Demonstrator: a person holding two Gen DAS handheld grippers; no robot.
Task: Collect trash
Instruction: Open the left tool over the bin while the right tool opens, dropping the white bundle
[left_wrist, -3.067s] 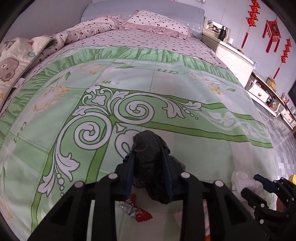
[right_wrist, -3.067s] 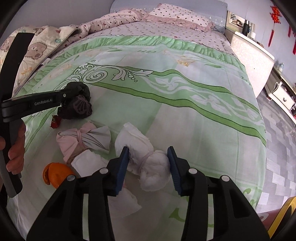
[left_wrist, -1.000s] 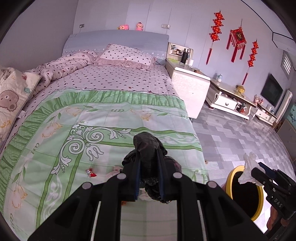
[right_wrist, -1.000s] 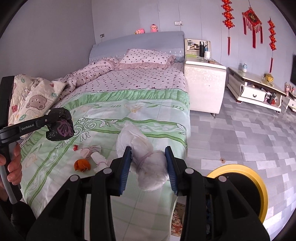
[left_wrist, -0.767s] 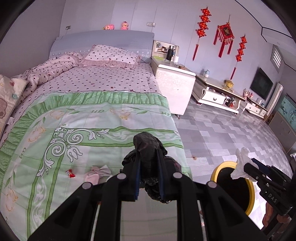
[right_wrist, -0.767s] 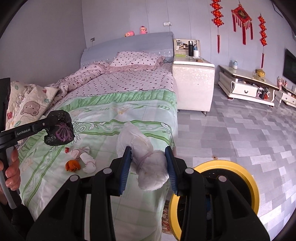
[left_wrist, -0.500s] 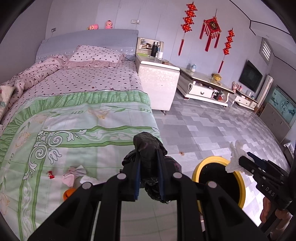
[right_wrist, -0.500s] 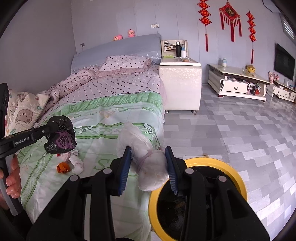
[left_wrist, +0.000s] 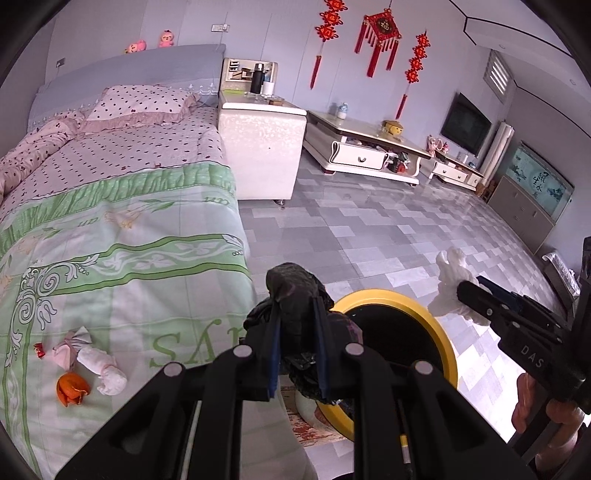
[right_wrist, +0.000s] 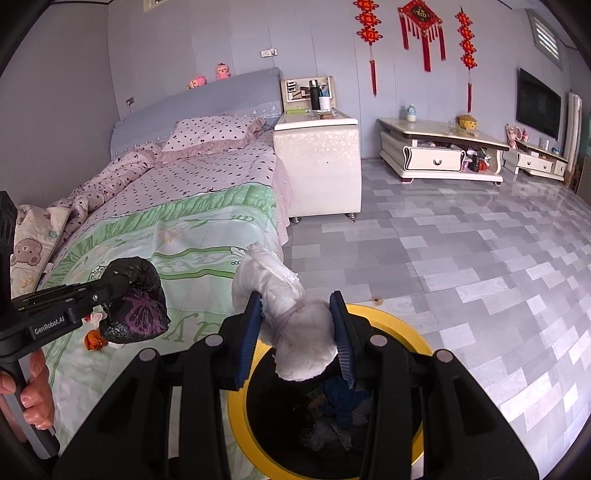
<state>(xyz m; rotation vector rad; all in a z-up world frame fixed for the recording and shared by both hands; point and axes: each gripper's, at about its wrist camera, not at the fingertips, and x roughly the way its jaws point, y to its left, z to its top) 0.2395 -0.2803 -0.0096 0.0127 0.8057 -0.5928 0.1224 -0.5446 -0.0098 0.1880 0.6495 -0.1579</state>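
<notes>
Left hand-held gripper (left_wrist: 297, 354) is pinching a crumpled black plastic bag (left_wrist: 295, 295) tight between its blue pads, the bag bulging above and below the fingers. In the right wrist view that same bag (right_wrist: 135, 306) hangs over the foot end of the bed, showing a purple pattern on its underside, with the person's hand (right_wrist: 31, 384) wrapped round the handle at the lower left.

Right hand-held gripper (right_wrist: 299, 336) is clamped on a white tied bundle (right_wrist: 291, 317), knotted round its middle, one end poking up past the fingertips and the fatter end drooping below them. It sits right above the open mouth of the yellow-rimmed trash bin (right_wrist: 406, 338); dark scraps lie at the bottom of the bin. From the left wrist view, the white bundle (left_wrist: 452, 280) is over the far right side of the bin's rim (left_wrist: 441, 336), and the bin stands on the grey tiled floor (left_wrist: 369, 229) just off the bed's foot corner.

On the bed (left_wrist: 122, 229), near the foot edge of the green patterned blanket, lie a pink tied bundle (left_wrist: 66, 349), a small white bundle (left_wrist: 105, 371) touching it, an orange peel (left_wrist: 72, 387) just beside those, and a small red wrapper (left_wrist: 38, 349) at the far left.
</notes>
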